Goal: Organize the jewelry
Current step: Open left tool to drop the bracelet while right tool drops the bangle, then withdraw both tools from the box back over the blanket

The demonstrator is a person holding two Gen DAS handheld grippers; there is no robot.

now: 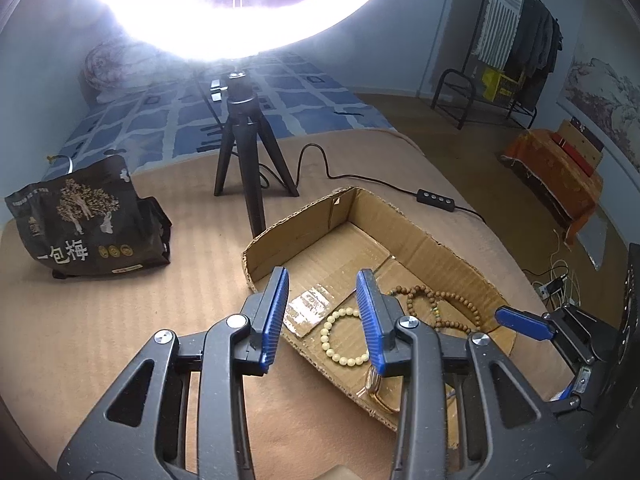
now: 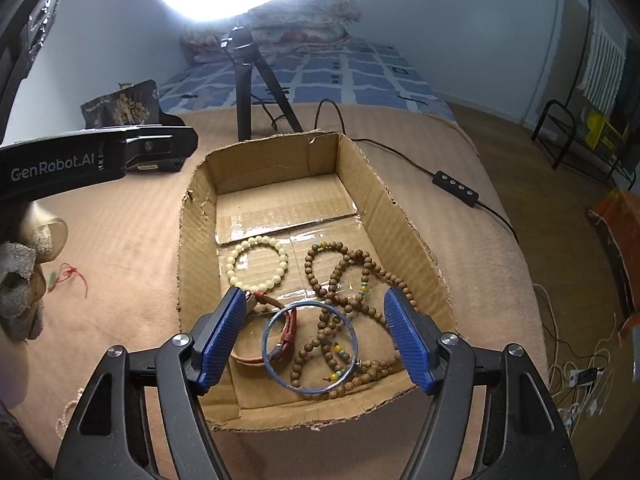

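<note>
A shallow cardboard box (image 2: 400, 216) lies on the tan blanket and holds the jewelry. Inside it are a cream bead bracelet (image 2: 285, 258), a long brown wooden bead necklace (image 2: 362, 264), a blue bangle (image 2: 308, 303) and a red-brown leather bracelet (image 2: 291, 326). My right gripper (image 2: 316, 300) hangs open above the bangle and beads, holding nothing. My left gripper (image 1: 322, 280) is open over the box's near left corner, and the cream bracelet (image 1: 325, 334) lies on the floor of the box below it, untouched. On the blanket left of the box lies a red string with a green pendant (image 2: 70, 274).
A ring light on a black tripod (image 1: 244, 160) stands behind the box, its cable and switch (image 1: 436, 200) trailing right. A dark snack bag (image 1: 84, 224) sits at the left. A gloved hand (image 2: 20, 280) shows at the left edge. Cables lie on the floor at the right.
</note>
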